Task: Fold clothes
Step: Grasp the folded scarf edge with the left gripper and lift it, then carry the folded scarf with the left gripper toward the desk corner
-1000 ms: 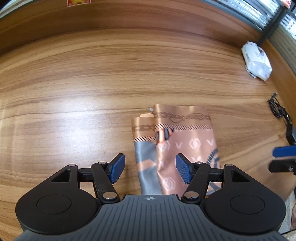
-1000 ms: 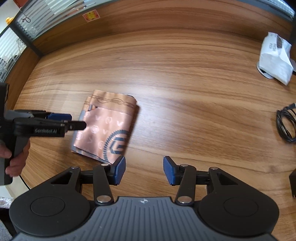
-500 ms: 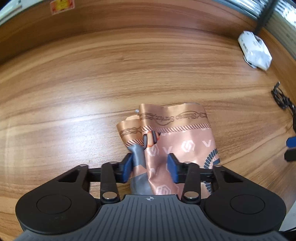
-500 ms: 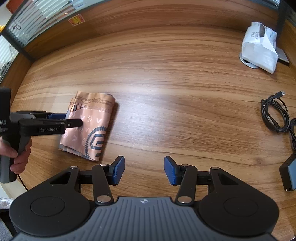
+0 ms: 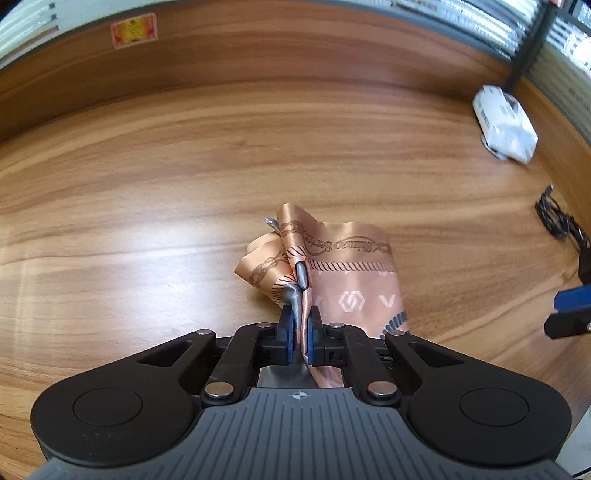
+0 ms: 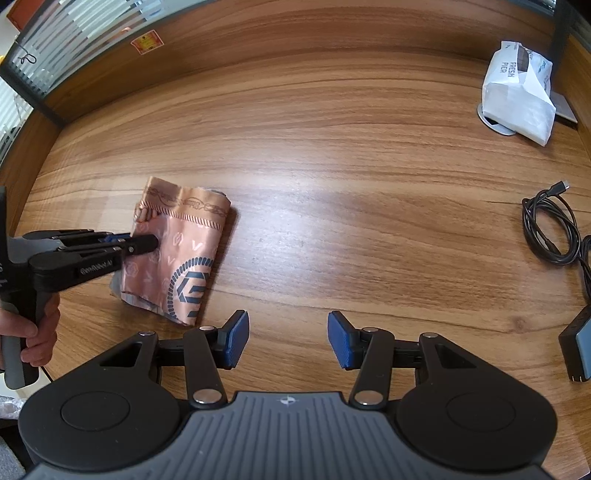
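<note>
A folded copper-pink satin garment (image 5: 354,277) with grey lining and a dark printed emblem lies on the wooden table (image 5: 184,177). My left gripper (image 5: 300,334) is shut on its near left edge, which bunches up between the blue pads. In the right wrist view the same garment (image 6: 184,254) lies at the left, and the left gripper (image 6: 142,242), held by a hand (image 6: 35,328), pinches its left side. My right gripper (image 6: 286,338) hovers open above bare table, to the right of the garment, with nothing between its fingers.
A white paper bag (image 6: 521,94) stands at the far right of the table. A coiled black cable (image 6: 554,229) and a dark charger block (image 6: 578,349) lie along the right edge. A wooden wall panel with a red sticker (image 5: 133,30) borders the back.
My left gripper moved forward and shut on the garment's left edge, crumpling it. The right gripper stayed open and drifted slightly.
</note>
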Demonstrator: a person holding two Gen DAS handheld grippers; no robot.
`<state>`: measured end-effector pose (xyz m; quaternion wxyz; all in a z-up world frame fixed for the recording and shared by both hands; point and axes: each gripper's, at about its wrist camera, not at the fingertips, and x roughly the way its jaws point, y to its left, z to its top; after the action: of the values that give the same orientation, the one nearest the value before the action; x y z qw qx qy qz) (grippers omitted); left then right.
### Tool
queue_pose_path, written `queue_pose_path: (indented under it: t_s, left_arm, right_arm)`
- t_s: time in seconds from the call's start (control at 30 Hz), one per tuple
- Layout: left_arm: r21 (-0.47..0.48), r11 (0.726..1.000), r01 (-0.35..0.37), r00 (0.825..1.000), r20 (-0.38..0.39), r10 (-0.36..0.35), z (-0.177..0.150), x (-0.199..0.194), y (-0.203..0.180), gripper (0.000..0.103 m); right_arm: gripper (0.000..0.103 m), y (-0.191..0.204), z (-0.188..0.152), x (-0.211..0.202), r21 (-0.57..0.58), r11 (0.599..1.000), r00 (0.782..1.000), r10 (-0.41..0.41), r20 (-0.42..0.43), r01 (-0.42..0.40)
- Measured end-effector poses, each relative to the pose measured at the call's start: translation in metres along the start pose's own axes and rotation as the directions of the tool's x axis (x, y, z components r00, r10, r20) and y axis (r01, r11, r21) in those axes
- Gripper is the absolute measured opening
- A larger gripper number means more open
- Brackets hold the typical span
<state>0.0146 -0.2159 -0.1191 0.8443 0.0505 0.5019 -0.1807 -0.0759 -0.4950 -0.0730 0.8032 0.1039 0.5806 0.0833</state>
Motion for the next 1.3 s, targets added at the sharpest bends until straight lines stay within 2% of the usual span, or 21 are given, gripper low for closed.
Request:
queue_pose_path:
  t_s: [0.27, 0.67, 0.93, 1.3]
  left_arm:
    - [-0.039, 0.999, -0.037, 0.999, 0.023, 0.038, 0.013, -0.016, 0.042, 0.008]
    - [-0.021, 0.989, -0.149, 0.989, -0.001, 0.149, 0.035, -0.026, 0.179, 0.008]
    - [-0.034, 0.975, -0.218, 0.976, -0.002, 0.218, 0.051, -0.027, 0.265, 0.008]
    - [-0.054, 0.957, -0.285, 0.958, -0.018, 0.285, 0.068, -0.019, 0.356, 0.009]
  right_arm:
    - [0.054, 0.017, 0.004, 0.003, -0.001, 1.000, 1.000, 0.005, 0.005, -0.005]
    - [0.054, 0.064, 0.019, 0.017, 0.014, 1.000, 1.000, -0.004, 0.030, 0.004]
    - [0.054, 0.121, 0.046, 0.032, -0.001, 0.998, 0.993, 0.065, 0.094, -0.065]
    - [0.054, 0.216, 0.109, 0.073, -0.133, 0.980, 0.986, 0.156, 0.062, -0.147]
